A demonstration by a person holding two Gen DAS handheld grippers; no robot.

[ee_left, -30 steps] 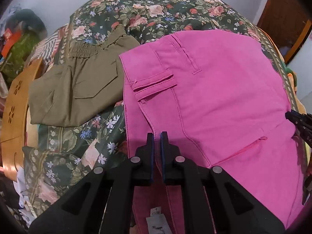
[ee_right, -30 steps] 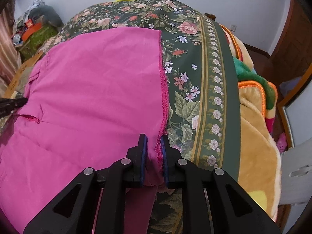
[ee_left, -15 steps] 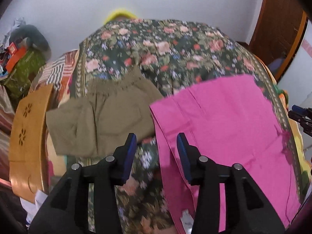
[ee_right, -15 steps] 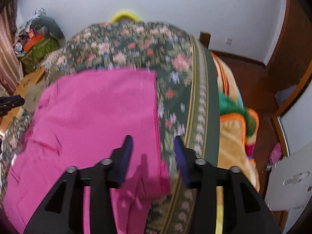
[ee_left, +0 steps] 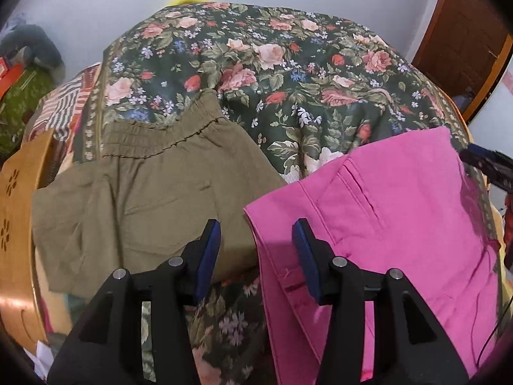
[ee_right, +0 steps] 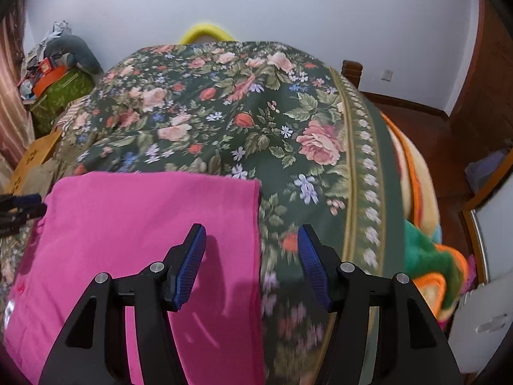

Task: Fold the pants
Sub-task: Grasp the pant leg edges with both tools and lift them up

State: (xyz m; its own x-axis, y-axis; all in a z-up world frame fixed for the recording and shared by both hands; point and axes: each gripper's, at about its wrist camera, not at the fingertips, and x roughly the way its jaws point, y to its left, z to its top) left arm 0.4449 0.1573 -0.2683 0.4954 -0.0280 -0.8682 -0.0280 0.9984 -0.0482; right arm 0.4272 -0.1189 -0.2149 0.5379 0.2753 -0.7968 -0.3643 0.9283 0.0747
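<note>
Now pink pants below open tongs

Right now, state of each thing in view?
Pink cotton pants: folded flat on the bedspread, released.
Olive elastic-waist pants: folded, lying left of the pink pair.
Left gripper: jaws just opened, nothing between.
Right gripper: jaws just opened, nothing between.
</note>
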